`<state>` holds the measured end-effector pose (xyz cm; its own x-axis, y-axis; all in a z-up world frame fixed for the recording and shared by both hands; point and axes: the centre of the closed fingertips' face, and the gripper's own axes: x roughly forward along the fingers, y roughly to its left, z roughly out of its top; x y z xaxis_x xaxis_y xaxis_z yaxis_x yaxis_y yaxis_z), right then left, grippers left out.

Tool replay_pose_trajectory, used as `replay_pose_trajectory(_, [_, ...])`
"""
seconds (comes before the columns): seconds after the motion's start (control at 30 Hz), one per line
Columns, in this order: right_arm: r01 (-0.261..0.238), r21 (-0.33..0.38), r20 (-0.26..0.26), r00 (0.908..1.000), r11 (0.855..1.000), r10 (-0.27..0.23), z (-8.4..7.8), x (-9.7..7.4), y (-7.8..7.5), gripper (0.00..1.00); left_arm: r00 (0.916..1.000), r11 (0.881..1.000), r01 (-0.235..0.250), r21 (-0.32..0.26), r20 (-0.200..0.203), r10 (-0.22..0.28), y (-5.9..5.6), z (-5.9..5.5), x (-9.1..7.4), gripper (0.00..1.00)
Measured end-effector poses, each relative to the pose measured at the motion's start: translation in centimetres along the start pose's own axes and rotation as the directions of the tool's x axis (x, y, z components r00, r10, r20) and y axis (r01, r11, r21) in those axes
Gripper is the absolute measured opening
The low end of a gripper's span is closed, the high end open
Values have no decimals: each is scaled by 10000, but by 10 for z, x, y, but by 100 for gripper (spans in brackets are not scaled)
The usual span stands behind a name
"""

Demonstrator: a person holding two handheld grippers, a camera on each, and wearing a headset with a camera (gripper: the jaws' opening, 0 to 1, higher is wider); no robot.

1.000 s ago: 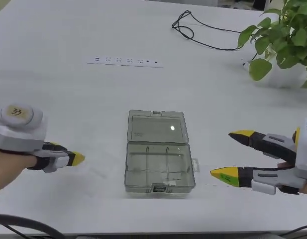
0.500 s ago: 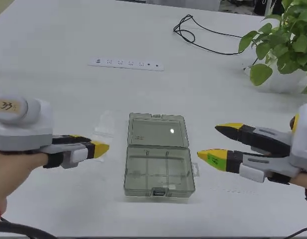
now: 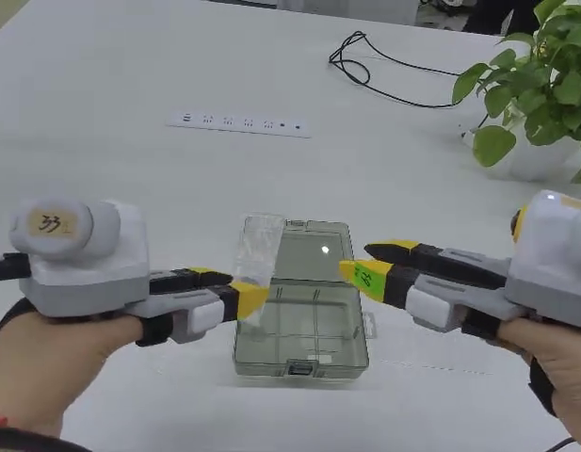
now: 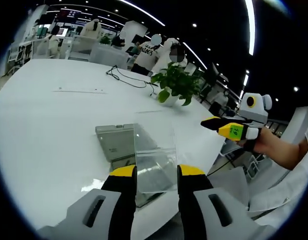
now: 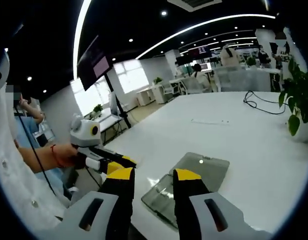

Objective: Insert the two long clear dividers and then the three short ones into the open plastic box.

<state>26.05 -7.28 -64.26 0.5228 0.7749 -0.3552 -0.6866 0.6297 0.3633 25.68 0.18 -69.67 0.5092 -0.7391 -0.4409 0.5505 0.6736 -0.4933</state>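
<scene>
The open clear plastic box (image 3: 351, 347) lies near the table's front edge, its lid (image 3: 309, 247) folded back flat. My left gripper (image 3: 243, 298) is shut on a clear divider (image 3: 258, 247) and holds it upright over the box's left side. In the left gripper view the divider (image 4: 154, 159) stands between the jaws, above the box (image 4: 114, 142). My right gripper (image 3: 370, 262) hovers open and empty over the box's right edge, apart from the divider. The right gripper view looks past its open jaws (image 5: 154, 176) to the box (image 5: 198, 172) and the left gripper (image 5: 116, 162).
A white power strip (image 3: 238, 122) lies farther back on the white table (image 3: 102, 169). A black cable (image 3: 384, 66) coils at the far right, beside a potted plant (image 3: 540, 85). People stand beyond the table in the left gripper view.
Both grippers have moved inward to the box. The left one has come from the table at the left with the clear divider, which now stands over the box.
</scene>
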Motion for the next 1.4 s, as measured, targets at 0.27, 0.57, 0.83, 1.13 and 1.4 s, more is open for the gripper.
replay_pose_trajectory(0.27, [83, 428, -288, 9996, 9991, -71, -14, 19, 10, 25, 9995, 9990, 331, 295, -9, -331, -18, 2, 6, 30])
replay_pose_trajectory(0.57, [74, 1083, -489, 9988, 9941, -22, -23, 29, 11, 19, 9985, 9959, 520, 745, -210, -506, -25, 2, 9, 30])
replay_pose_trajectory(0.83, [178, 1524, -567, 9983, 9882, -92, -27, 33, 11, 13, 9975, 9941, 686, 841, -219, -670, -32, 3, 11, 30])
replay_pose_trajectory(1.13, [553, 2256, -580, 9974, 9726, -433, -28, 34, 9, 7, 9980, 9924, 608, 1069, -250, -584, -29, 4, 11, 26])
replay_pose_trajectory(1.4, [596, 2411, -663, 9968, 9687, -448, -28, 33, 9, 7, 9966, 9901, 826, 1136, -148, -815, -34, 4, 11, 31])
